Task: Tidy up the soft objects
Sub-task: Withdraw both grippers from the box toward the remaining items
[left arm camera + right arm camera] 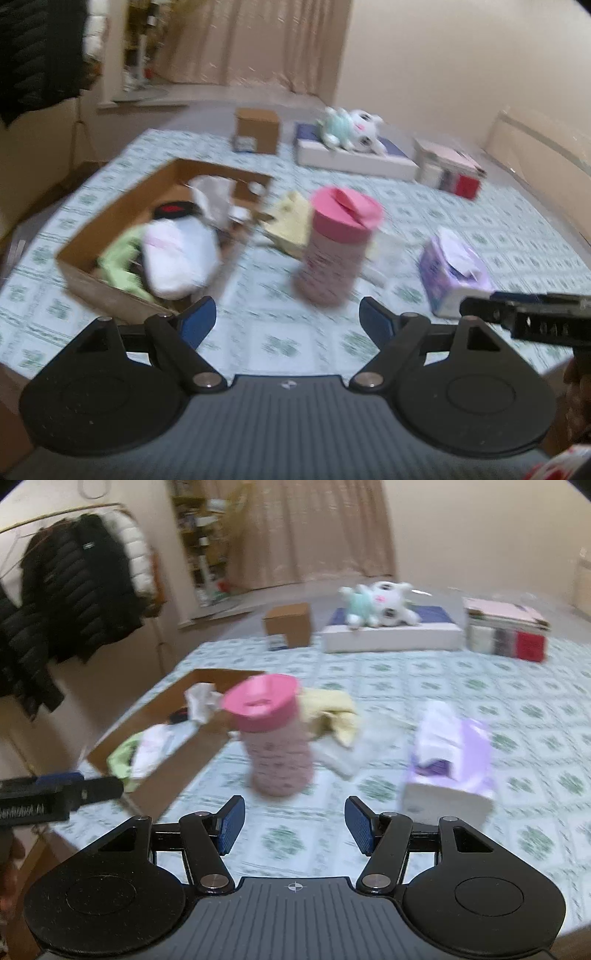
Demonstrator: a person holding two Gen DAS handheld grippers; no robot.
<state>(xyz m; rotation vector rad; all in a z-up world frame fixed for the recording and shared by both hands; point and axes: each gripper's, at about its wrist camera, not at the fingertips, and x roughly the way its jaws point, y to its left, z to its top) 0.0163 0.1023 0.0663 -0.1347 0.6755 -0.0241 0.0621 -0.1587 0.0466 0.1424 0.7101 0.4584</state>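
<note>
An open cardboard box (85, 254) (207, 675) lies on the patterned bed cover, holding a white soft bag (177, 258), a green cloth (122, 262) (120, 757) and crumpled white cloth (199, 701). A yellow cloth (291, 221) (336, 712) lies beside the box, behind a pink-lidded canister (332, 247) (273, 738). A purple tissue pack (454, 269) (450, 764) sits to the right. Plush toys (351, 129) (380, 603) rest on a far white box. My left gripper (288, 317) is open and empty in front of the canister. My right gripper (294, 823) is open and empty too.
A small brown box (256, 131) (290, 624) and a stack of boxes (450, 170) (506, 631) stand at the back. Dark jackets (70, 583) hang on the left wall. Each gripper shows at the edge of the other's view. The picture is motion-blurred.
</note>
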